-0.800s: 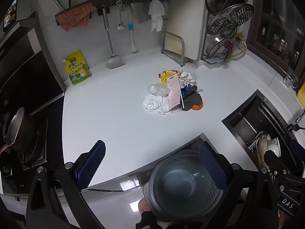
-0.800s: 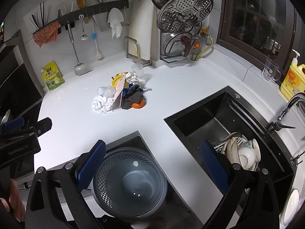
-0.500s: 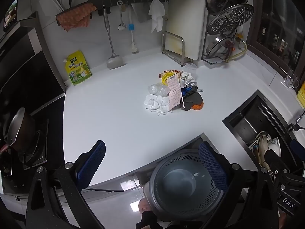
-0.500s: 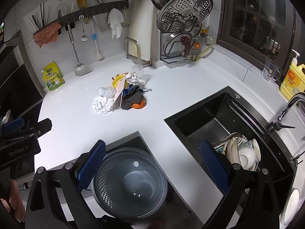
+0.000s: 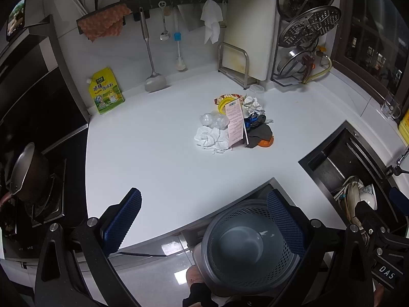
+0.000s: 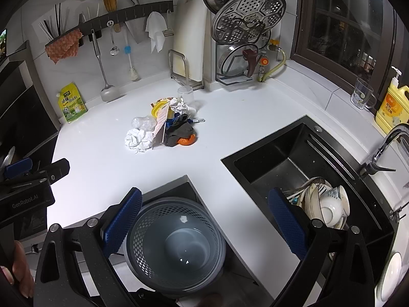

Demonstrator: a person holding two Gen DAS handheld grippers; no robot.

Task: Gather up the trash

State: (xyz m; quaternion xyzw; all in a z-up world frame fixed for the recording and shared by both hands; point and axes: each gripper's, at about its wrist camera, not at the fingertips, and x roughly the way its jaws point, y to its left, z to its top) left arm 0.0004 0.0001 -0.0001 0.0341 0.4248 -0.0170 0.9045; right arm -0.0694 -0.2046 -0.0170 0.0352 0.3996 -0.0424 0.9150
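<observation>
Both grippers hang above the near edge of the white counter [image 5: 158,158] and tilt down toward it. The left gripper [image 5: 204,220] has its blue-padded fingers [image 5: 122,220] spread wide with nothing between them, and the right gripper [image 6: 204,220] stands just as wide and empty. The trash pile [image 5: 232,125] lies on the counter toward the back wall, well apart from both grippers. In it a crumpled white tissue [image 5: 211,138] sits at the near left with a clear plastic wad [image 5: 213,120] behind it, a pink printed slip [image 5: 235,125] leans across the middle, and a dark rag [image 5: 259,134] covers most of an orange piece [image 5: 265,143], so its shape cannot be told. A yellow ring [image 5: 225,102] and a wad of crumpled foil or paper [image 5: 253,103] lie at the back; the blue bit between them is too small to make out. A grey perforated bin [image 6: 176,245] stands on the floor below the counter's notch, partly hidden behind the pads in both views; a few pale specks lie inside it. At the right, the black sink [image 6: 294,161] holds stacked dishes [image 6: 327,204], cut off behind a pad. A yellow pouch [image 5: 106,90] leans on the back wall. Fingertips [image 6: 20,271] show at the left edge of the right view.
</observation>
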